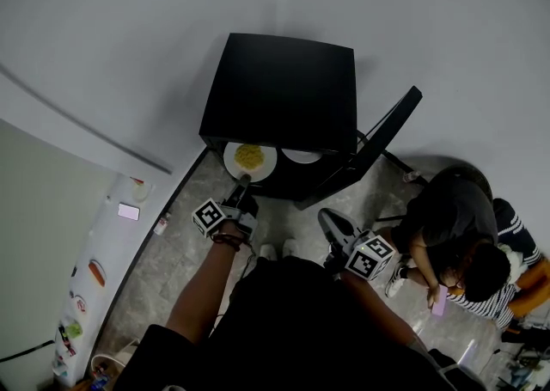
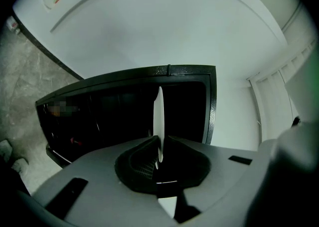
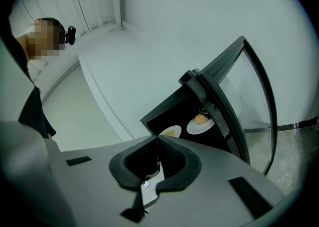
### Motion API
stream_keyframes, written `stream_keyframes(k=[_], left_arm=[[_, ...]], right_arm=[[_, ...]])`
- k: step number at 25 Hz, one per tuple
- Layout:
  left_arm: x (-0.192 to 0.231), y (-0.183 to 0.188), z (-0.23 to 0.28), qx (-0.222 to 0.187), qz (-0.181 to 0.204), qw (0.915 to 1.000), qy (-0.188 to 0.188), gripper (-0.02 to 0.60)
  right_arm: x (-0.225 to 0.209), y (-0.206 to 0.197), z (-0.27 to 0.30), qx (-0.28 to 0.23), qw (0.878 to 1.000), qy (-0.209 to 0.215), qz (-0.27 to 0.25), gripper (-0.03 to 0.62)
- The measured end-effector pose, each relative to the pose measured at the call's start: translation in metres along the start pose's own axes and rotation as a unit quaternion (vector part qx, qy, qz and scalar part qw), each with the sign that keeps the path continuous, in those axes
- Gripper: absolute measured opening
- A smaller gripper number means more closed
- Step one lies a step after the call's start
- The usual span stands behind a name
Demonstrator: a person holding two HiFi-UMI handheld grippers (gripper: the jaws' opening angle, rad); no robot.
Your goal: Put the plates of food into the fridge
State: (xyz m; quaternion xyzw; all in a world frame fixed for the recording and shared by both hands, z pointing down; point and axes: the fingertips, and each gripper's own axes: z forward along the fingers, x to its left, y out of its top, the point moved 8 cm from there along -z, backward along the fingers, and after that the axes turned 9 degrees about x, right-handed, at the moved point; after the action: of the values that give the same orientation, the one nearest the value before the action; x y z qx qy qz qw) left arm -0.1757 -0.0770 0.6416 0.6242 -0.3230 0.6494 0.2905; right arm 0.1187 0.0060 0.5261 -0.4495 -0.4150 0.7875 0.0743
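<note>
L gripper [image 2: 159, 143] jaws pinch rim of plate [image 1: 265, 168] w/ yellow food [image 1: 249, 155], centre frame, at open fridge [image 1: 279, 88] mouth, beside 2nd plate [image 1: 301, 155] inside. R gripper [image 3: 156, 141] jaws pressed together, empty. Risk: thin rim grip, so plate could tilt, spill food or clip 2nd plate.

White wall [image 1: 103, 20], grey stone floor [image 1: 165, 267]
</note>
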Motion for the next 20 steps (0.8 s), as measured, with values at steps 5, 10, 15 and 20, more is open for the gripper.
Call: stream_keyframes(k=[5,10,15,20], left_arm=[[0.011,0.011,0.015,0.001,-0.01,0.9999,0.006,0.046],[0.024,0.018,0.025,-0.007,-0.02,0.9996,0.018,0.046],[0.023,0.026,0.039,-0.012,-0.028,0.9994,0.016,0.043],[0.027,0.032,0.05,-0.015,-0.037,0.9989,0.024,0.043]], right_arm=[[-0.006,0.007,0.001,-0.006,1.0,-0.006,0.001,0.026],[-0.01,0.006,-0.001,-0.007,1.0,-0.014,0.007,0.026],[-0.01,0.004,0.001,-0.005,1.0,-0.014,0.014,0.026],[-0.015,0.004,0.001,0.001,1.0,-0.021,0.015,0.026]])
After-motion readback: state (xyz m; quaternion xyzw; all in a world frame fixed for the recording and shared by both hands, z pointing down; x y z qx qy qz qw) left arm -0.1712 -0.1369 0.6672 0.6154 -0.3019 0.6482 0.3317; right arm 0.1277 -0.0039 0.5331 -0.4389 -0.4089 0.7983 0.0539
